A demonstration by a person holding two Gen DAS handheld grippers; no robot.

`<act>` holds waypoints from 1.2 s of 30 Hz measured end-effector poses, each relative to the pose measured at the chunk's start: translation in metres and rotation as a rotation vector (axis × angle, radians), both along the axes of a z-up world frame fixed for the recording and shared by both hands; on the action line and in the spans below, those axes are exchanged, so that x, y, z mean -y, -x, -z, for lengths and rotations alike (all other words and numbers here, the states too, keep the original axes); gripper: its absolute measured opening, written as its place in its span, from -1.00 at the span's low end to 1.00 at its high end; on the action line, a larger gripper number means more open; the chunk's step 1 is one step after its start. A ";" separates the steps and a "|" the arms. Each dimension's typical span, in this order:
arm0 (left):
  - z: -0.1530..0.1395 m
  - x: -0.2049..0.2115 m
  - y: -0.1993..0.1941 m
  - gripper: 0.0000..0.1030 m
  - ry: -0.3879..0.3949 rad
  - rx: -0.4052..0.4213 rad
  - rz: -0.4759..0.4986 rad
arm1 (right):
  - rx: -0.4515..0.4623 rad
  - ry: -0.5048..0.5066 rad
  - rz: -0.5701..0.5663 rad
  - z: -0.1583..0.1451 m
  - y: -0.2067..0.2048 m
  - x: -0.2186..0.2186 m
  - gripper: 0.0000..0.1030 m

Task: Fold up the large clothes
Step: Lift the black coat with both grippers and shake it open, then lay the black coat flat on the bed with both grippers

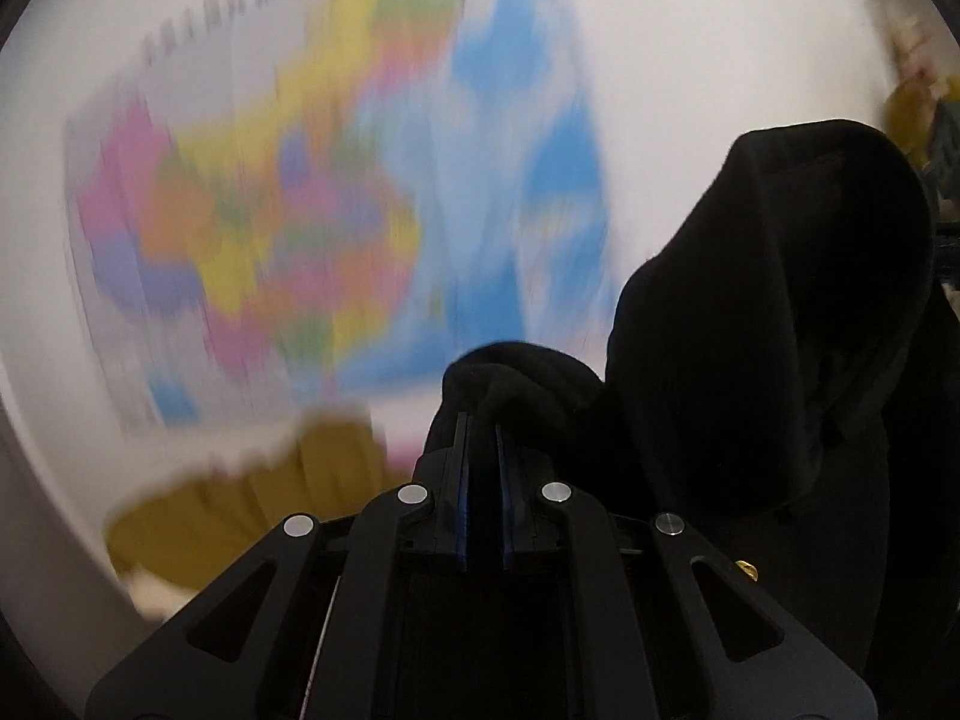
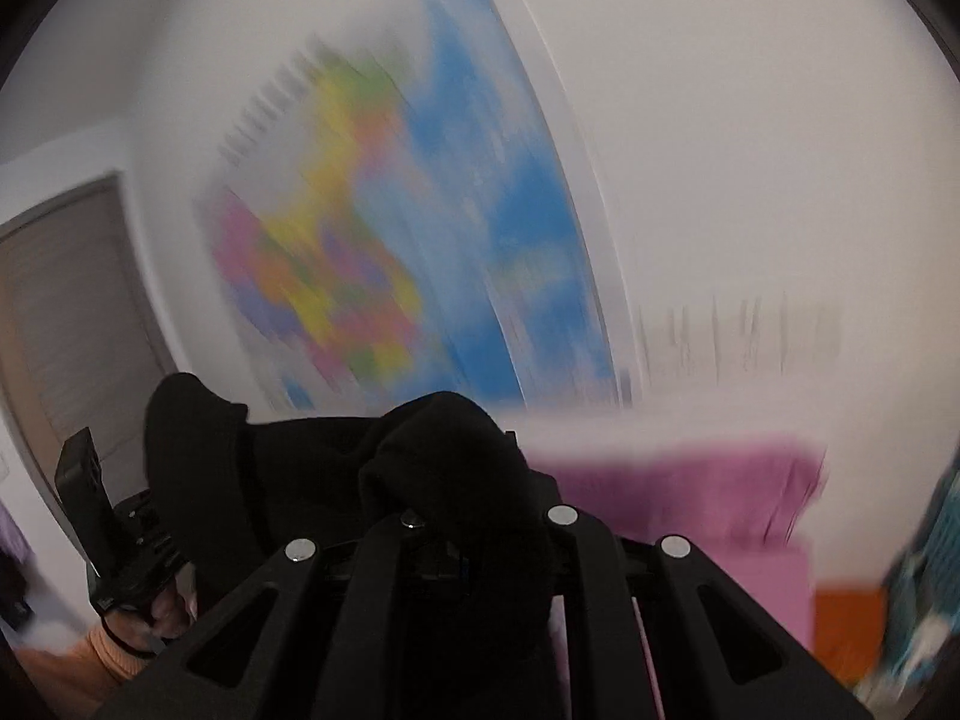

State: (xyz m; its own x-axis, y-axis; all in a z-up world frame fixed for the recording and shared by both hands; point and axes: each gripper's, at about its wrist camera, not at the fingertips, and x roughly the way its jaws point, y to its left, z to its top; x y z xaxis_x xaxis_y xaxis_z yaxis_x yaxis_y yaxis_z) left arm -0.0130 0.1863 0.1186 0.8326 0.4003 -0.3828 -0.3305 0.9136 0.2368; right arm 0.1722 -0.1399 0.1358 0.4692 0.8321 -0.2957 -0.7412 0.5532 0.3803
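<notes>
Left gripper: the left gripper [image 1: 482, 420] has its two blue-padded fingers [image 1: 461, 480] drawn narrow, pinching a fold of the black garment [image 1: 780, 312] between the tips.
Cloth at the left tips: a rounded hump of black fabric rises just past the fingertips and wraps over them; the rest spreads to the right of the fingers, where a hood-like shape stands tall.
Small detail: a little gold-coloured fitting [image 1: 747, 570] sits on the dark cloth, right of the fingers and low.
Right gripper: the right gripper [image 2: 456, 480] has its tips buried under a bunch of the same black garment [image 2: 336, 468]; the fingers themselves are hidden, yet they are nearly closed and the cloth is heaped right over the place where they meet, so the grip is on the fabric.
Cloth at the right tips: it mounds over the fingers and stretches away to their left, sagging in the span.
Other device: far left of the right fingers the left gripper [image 2: 90, 510] shows side-on, held by a hand [image 2: 162, 606] with an orange sleeve [image 2: 114, 651].
Beyond the fingers: a colourful map [image 1: 288, 210] hangs on a white wall [image 1: 720, 60], heavily blurred in both views.
Below left of the left fingers: mustard cloth [image 1: 240, 510].
Right of the right fingers: pink cloth [image 2: 690, 480] and an orange patch [image 2: 849, 624], both blurred.
</notes>
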 end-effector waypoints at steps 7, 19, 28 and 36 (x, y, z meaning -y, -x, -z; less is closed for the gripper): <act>0.133 -0.074 -0.128 -0.86 0.193 -0.326 -0.119 | -0.298 0.254 0.097 0.136 -0.118 -0.097 -0.84; 0.142 -0.100 -0.167 0.23 0.303 -0.399 -0.168 | -0.494 0.356 0.211 0.187 -0.201 -0.113 0.34; 0.113 -0.064 -0.124 0.69 0.226 -0.314 0.049 | -0.366 0.259 -0.022 0.143 -0.083 -0.028 0.82; 0.130 -0.017 -0.091 0.76 0.187 -0.368 0.235 | -0.415 0.318 -0.238 0.193 0.080 0.007 0.88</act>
